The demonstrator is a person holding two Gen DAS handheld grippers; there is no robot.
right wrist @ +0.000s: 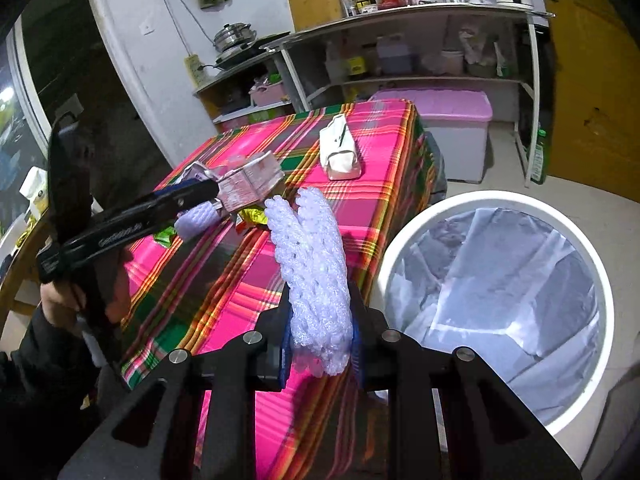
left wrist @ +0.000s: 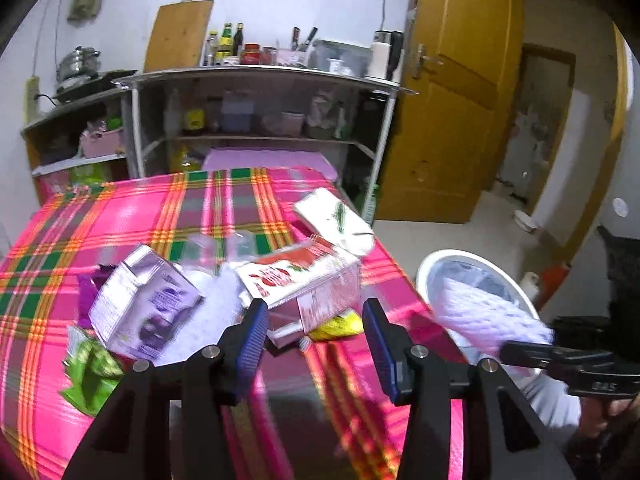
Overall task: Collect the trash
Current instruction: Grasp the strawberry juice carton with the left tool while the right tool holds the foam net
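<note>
Trash mostly remains: the purple carton [left wrist: 140,304], red-and-white carton [left wrist: 300,280] and green wrapper [left wrist: 90,372] lie on the pink plaid tablecloth [left wrist: 120,220]. Right gripper [right wrist: 320,344] pinches white foam netting [right wrist: 308,260] beside the white lined bin [right wrist: 496,280] (seemingly holding only its liner); left gripper [left wrist: 316,344] gapes wide.

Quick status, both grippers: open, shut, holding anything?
Left gripper: open, empty, above the red carton.
Right gripper: shut on white foam netting, beside the bin.
</note>
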